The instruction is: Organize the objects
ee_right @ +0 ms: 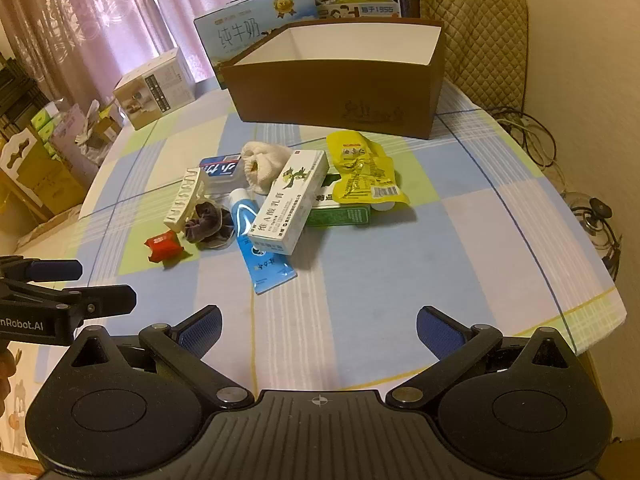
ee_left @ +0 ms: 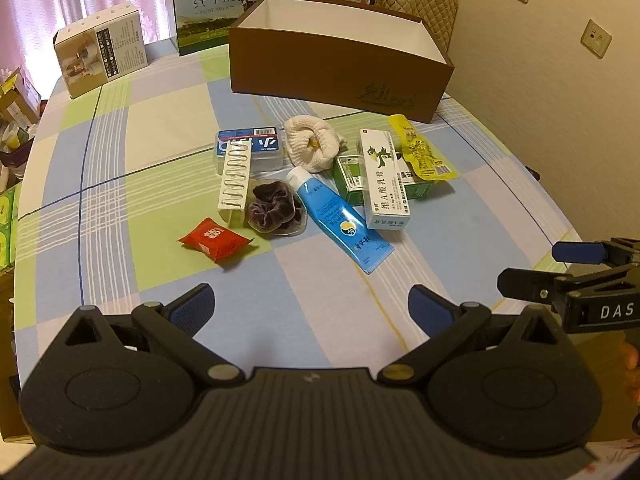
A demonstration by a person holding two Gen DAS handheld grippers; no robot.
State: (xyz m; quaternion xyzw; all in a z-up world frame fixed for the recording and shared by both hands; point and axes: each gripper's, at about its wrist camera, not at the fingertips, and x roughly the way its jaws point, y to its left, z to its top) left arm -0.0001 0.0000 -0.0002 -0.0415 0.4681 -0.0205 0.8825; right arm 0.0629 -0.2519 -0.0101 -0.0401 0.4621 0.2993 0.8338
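A pile of small items lies mid-table: a red packet (ee_left: 216,239) (ee_right: 163,245), a dark scrunchie (ee_left: 272,209) (ee_right: 208,224), a blue tube (ee_left: 340,220) (ee_right: 258,248), a white ointment box (ee_left: 386,180) (ee_right: 292,200), a green box (ee_left: 352,180), a yellow snack pack (ee_left: 420,148) (ee_right: 362,168), a white cloth (ee_left: 314,142) (ee_right: 262,160), a cream hair claw (ee_left: 236,180) (ee_right: 184,200) and a clear case (ee_left: 252,148). Behind stands an empty brown box (ee_left: 332,64) (ee_right: 336,96). My left gripper (ee_left: 312,308) and right gripper (ee_right: 318,330) hover open before the pile, holding nothing.
Milk cartons (ee_left: 216,0) (ee_right: 248,28) and a white carton (ee_left: 104,48) stand at the table's far side. A quilted chair (ee_right: 476,32) sits behind the brown box. Cables (ee_right: 532,136) lie on the floor at right; boxes (ee_right: 44,168) crowd the floor at left.
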